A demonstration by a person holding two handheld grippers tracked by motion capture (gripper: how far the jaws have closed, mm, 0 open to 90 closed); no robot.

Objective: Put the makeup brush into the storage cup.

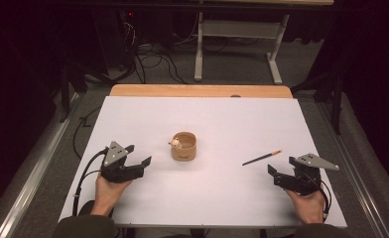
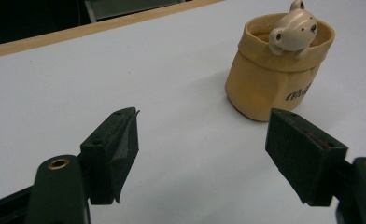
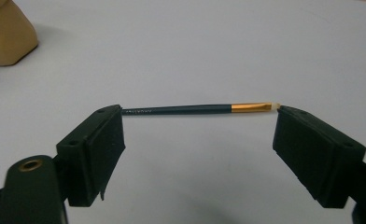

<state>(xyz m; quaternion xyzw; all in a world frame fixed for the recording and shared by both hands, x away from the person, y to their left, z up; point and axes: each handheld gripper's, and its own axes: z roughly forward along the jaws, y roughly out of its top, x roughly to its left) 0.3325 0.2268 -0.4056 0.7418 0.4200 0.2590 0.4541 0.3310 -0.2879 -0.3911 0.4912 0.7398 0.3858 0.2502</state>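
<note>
Dark pencil (image 3: 190, 110) lies just beyond the wide-spread right gripper (image 3: 197, 154); left gripper (image 2: 202, 158) also gapes.

Dim room beyond a white-topped desk (image 1: 207, 119) with a wood strip (image 1: 201, 90) along its far edge. Grey carpeted floor (image 1: 232, 64), black cables (image 1: 153, 62) tangled at the back left, pale metal legs of a second table (image 1: 242, 29) behind. Metal rails (image 1: 31, 163) flanking either side, darkness past them.

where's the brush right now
The thin brush lies flat on the white table, right of the bear cup and just ahead of the open right gripper.
</note>
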